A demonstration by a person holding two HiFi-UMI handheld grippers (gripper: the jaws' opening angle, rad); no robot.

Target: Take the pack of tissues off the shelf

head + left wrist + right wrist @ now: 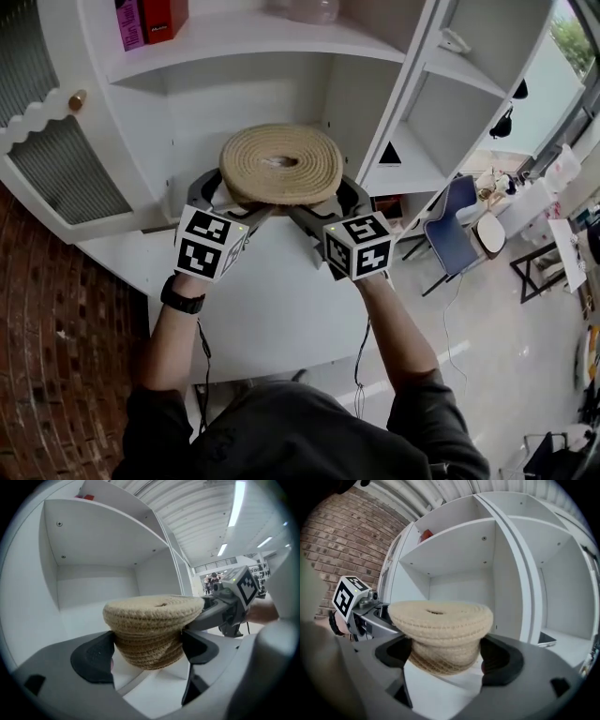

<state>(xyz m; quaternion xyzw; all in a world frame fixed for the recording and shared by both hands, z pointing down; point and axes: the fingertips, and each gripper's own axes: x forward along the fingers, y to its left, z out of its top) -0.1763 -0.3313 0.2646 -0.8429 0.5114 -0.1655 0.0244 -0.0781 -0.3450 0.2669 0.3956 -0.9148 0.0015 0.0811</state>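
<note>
Tissue pack (280, 164): round tan woven rope, wide top with centre hole, narrower base | Place: before shelf (234, 103) opening | Left gripper (147, 648): clamped on base | Right gripper (446, 656): clamped on base

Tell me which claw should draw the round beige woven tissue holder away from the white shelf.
Probably neither alone. The left claw and the right claw each clamp the round beige woven tissue holder under its rim, from opposite sides. If one must lead, use the left: both its pads sit squarely on the body.
</note>
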